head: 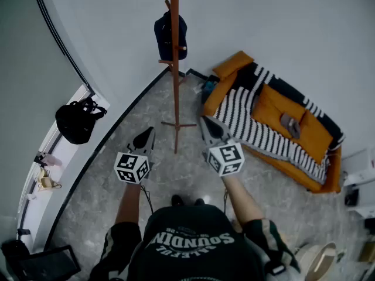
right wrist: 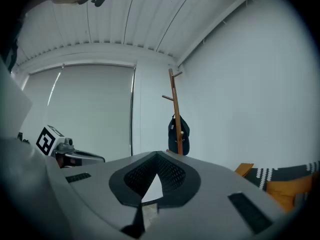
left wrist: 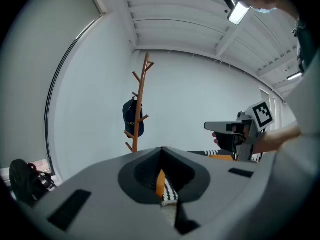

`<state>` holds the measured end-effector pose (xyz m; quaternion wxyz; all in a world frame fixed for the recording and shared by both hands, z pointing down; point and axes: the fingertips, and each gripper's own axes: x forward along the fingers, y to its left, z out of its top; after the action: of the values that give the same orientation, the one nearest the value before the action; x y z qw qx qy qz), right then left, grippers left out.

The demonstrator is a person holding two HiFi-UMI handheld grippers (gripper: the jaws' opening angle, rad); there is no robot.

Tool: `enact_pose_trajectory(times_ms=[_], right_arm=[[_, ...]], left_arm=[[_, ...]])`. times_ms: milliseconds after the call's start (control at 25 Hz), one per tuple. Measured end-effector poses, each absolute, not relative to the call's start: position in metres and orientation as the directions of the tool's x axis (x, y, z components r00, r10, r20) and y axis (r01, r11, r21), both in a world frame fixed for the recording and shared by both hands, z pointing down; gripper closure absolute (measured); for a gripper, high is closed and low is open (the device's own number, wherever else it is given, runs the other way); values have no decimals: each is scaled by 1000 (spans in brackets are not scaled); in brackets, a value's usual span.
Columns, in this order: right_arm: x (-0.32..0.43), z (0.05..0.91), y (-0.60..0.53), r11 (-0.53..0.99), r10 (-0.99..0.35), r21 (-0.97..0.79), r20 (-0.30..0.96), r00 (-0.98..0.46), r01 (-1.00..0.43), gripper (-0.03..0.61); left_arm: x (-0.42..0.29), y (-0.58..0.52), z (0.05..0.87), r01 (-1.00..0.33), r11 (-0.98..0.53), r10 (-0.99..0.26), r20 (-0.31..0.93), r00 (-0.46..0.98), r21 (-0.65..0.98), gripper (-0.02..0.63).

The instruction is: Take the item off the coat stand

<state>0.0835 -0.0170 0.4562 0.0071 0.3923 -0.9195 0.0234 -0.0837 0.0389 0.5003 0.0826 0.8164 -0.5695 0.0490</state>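
"What were your two grippers doing?"

"Neither held anything. My left gripper (head: 145,137) had its smooth grey jaws pressed together to a point. My right gripper (head: 210,125) was closed the same way, its ribbed black pads meeting at the tips. Each one carried a single white cube printed with black square markers."

"And the item?"

"There was one dark cap (head: 170,33), soft and rounded. It hung against the pole of the coat stand (head: 175,81), below the topmost pegs. The stand was a slim reddish-brown wooden pole with short pegs angled upward and thin crossed feet. It stood by the white wall, ahead of both grippers and well apart from them."

"Anything else around?"

"One low sofa (head: 270,107) lay to the right of the stand, with orange cushions and a black-and-white striped cover. One black bag (head: 76,122), lumpy with looped handles, sat on the white sill at my left. The floor (head: 176,174) was grey, mottled like stone and slightly glossy."
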Motion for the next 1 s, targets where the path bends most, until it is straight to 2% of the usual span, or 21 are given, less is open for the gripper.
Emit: enact_pose_trajectory(times_ms=[1000], right_arm=[[67, 453, -21, 681, -731, -38, 18, -682, -731, 580]], left_arm=[[-96, 25, 495, -926, -368, -914, 151, 377, 81, 614]])
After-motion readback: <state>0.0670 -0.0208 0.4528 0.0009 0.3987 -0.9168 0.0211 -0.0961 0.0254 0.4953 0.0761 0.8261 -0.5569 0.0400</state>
